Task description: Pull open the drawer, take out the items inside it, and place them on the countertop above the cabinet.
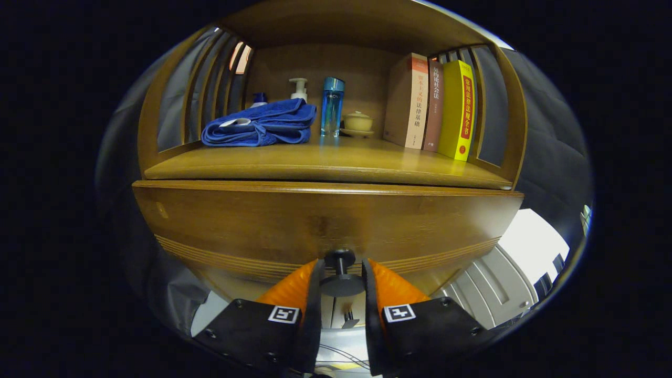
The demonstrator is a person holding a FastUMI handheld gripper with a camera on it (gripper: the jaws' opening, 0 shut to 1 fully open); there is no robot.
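Note:
A wooden cabinet has a wide drawer front (pixel 325 223) with a dark round knob (pixel 340 258) at its lower middle. My gripper (pixel 340 266) sits around that knob, one finger on each side, and the knob's disc fills the gap between them, so both fingers press on it. The drawer's inside is hidden behind its front. Directly above the drawer lies the wooden countertop (pixel 336 164), with a shelf roof over it.
On the countertop, from the left: a folded blue towel (pixel 260 125), a white pump bottle (pixel 298 89), a tall blue bottle (pixel 332 106), a small lidded cup (pixel 358 122) on a saucer, and three upright books (pixel 433 105). Slatted wooden sides close both ends.

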